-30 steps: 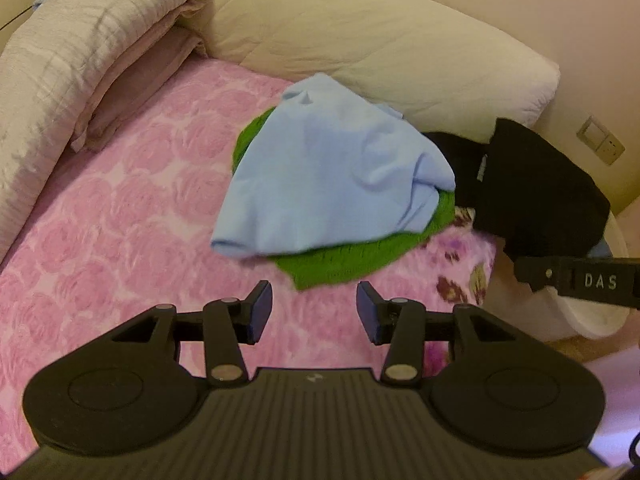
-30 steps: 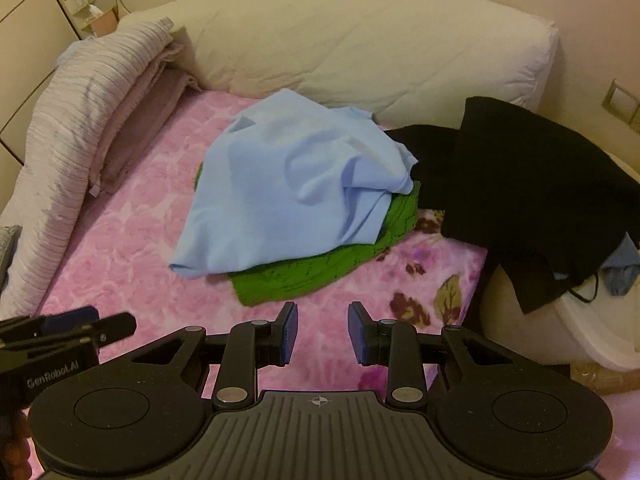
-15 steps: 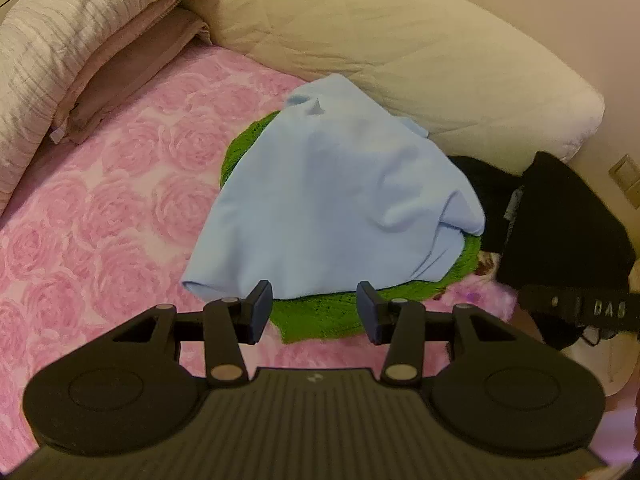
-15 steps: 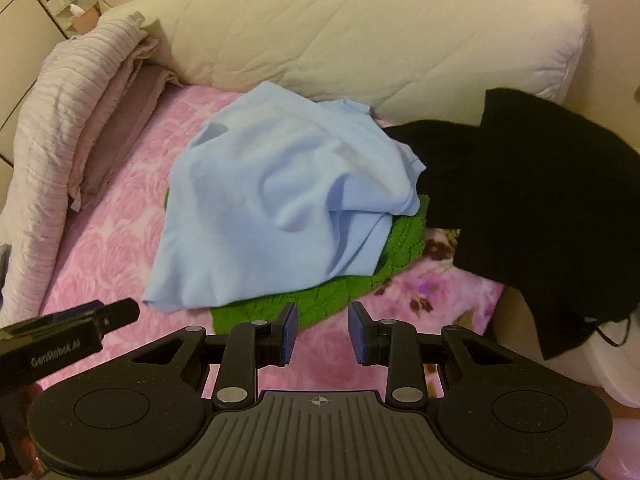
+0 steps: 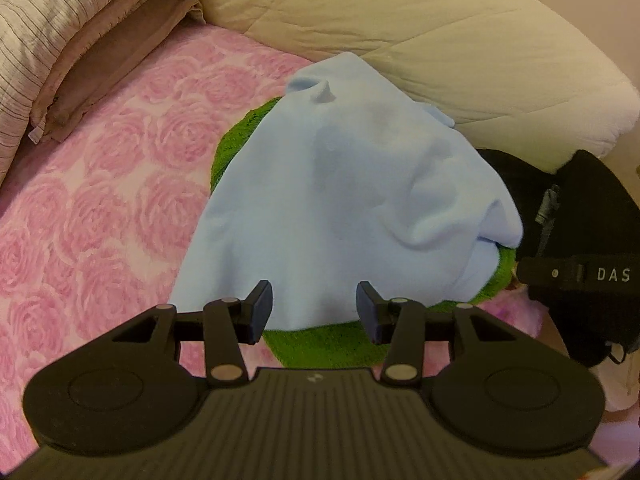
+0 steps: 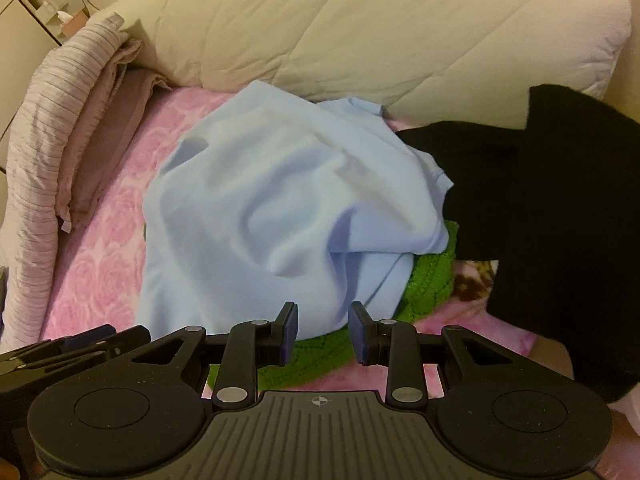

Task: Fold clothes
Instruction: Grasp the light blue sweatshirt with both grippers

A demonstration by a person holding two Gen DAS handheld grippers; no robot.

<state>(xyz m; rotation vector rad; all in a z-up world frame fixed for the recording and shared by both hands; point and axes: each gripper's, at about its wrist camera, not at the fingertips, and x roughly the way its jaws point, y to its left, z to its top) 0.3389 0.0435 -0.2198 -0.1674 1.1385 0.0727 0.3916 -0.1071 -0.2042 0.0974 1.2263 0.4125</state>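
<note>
A crumpled light blue garment (image 5: 344, 204) lies on a green knitted garment (image 5: 328, 344) on the pink rose-patterned bed (image 5: 100, 200). My left gripper (image 5: 314, 312) is open and empty, its jaws over the blue garment's near hem. My right gripper (image 6: 322, 332) is open and empty, just in front of the blue garment (image 6: 272, 208), above the green garment's edge (image 6: 320, 352). A black garment (image 6: 540, 220) lies to the right. The right gripper's side (image 5: 580, 276) shows in the left wrist view.
A cream duvet (image 5: 400, 32) lies rolled along the back of the bed. A striped pillow and brownish folded bedding (image 5: 80, 40) lie at the left. A cabinet with small items (image 6: 48, 12) stands at the far left.
Both grippers have moved forward toward the clothes pile, so the blue garment now looms larger and reaches their fingertips. Both stay open.
</note>
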